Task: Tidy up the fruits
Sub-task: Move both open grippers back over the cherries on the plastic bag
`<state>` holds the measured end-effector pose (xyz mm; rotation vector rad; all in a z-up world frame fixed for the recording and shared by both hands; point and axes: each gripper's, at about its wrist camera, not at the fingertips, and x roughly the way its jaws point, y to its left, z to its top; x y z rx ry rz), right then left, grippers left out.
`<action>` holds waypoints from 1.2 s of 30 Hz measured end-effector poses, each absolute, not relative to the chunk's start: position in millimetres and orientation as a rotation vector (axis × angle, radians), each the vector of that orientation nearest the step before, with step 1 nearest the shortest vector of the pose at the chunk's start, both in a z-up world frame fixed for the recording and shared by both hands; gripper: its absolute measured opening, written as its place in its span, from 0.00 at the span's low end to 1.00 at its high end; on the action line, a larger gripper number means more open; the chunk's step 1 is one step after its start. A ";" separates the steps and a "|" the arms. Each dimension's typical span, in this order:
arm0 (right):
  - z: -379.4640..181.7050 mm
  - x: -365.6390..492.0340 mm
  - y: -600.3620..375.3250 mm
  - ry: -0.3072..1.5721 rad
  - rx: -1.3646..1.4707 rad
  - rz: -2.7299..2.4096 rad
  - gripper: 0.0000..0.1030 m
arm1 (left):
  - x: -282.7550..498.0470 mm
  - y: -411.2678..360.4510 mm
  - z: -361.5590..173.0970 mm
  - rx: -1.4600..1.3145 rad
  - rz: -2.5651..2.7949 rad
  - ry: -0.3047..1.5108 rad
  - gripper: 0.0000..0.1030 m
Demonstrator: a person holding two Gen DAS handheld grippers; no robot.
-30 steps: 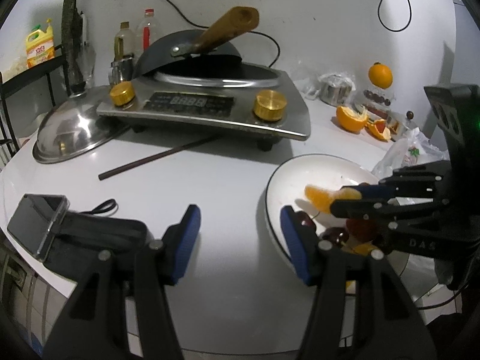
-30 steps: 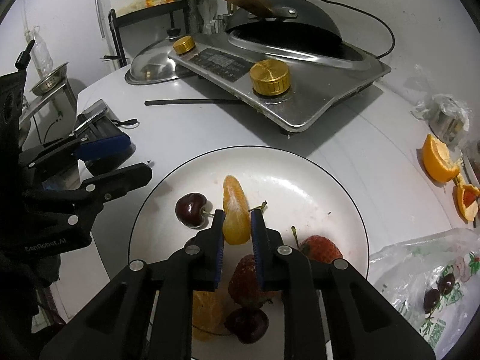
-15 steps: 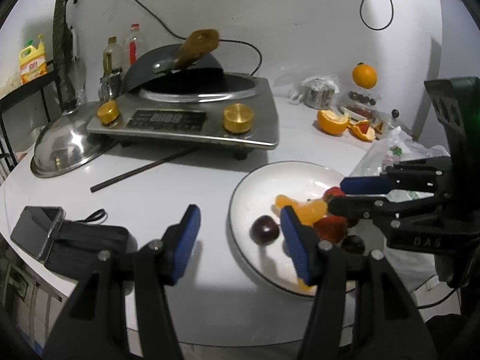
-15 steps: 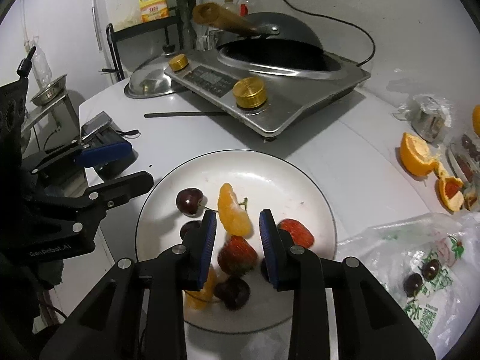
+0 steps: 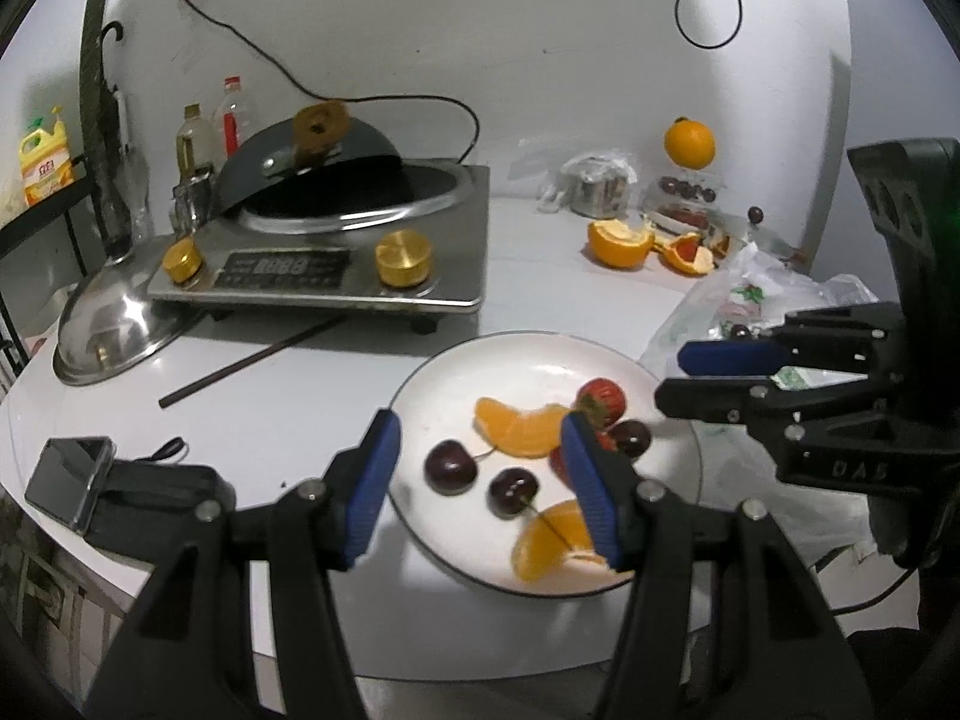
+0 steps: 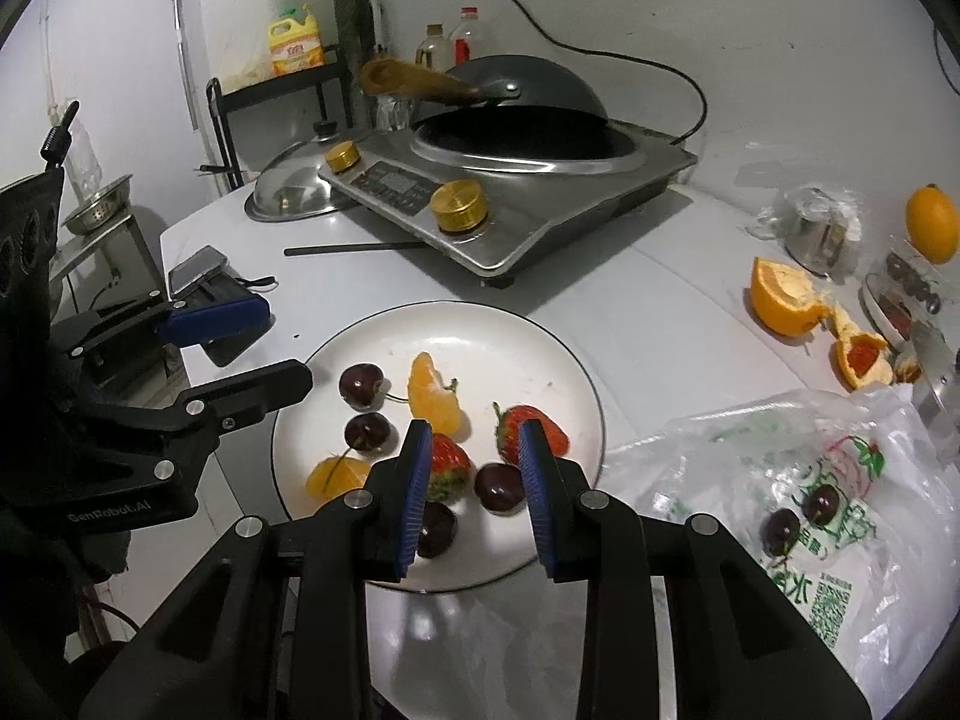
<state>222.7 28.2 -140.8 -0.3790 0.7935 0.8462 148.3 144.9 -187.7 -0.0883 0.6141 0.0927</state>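
A white plate (image 6: 510, 354) holds two orange segments (image 6: 432, 399), two strawberries (image 6: 447, 462) and several dark cherries (image 6: 361, 383). My right gripper (image 6: 475, 429) hovers above the plate's near side, open, with nothing between its blue pads. In the left wrist view it comes in from the right over the plate's (image 5: 540, 360) far edge as the right gripper (image 5: 714, 375). My left gripper (image 5: 478, 420) hangs open and empty over the plate's left rim, above the orange segment (image 5: 516, 426). The right wrist view shows the left gripper (image 6: 282, 348) at the plate's left.
A plastic bag (image 6: 810, 438) with two cherries (image 6: 819, 504) lies right of the plate. Orange peel halves (image 6: 786, 294) and a whole orange (image 6: 932, 225) sit behind it. An induction cooker with a wok (image 6: 510, 180), a steel lid (image 6: 294, 192), a chopstick (image 6: 354, 249) and a phone (image 5: 69, 474) are also on the table.
My right gripper opened and let go of the orange segment, which now lies on the plate. Both grippers have drawn back and risen, so the plate looks farther off.
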 end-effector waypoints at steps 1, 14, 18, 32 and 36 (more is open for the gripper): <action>-140.3 223.0 24.3 0.793 -0.374 0.844 0.31 | 148.2 142.3 -186.9 -0.086 0.090 0.613 0.56; -132.9 227.2 -25.5 0.781 -0.312 0.799 0.31 | 155.3 105.7 -176.0 -0.053 0.049 0.617 0.67; -130.8 228.6 -40.3 0.776 -0.292 0.788 0.31 | 159.9 93.9 -174.9 -0.044 0.038 0.628 0.67; -126.2 240.5 -93.9 0.762 -0.218 0.730 0.39 | 182.2 54.7 -173.5 -0.032 0.007 0.662 0.67; -126.3 243.6 -111.9 0.762 -0.195 0.704 0.40 | 190.3 41.7 -178.1 -0.030 -0.009 0.682 0.67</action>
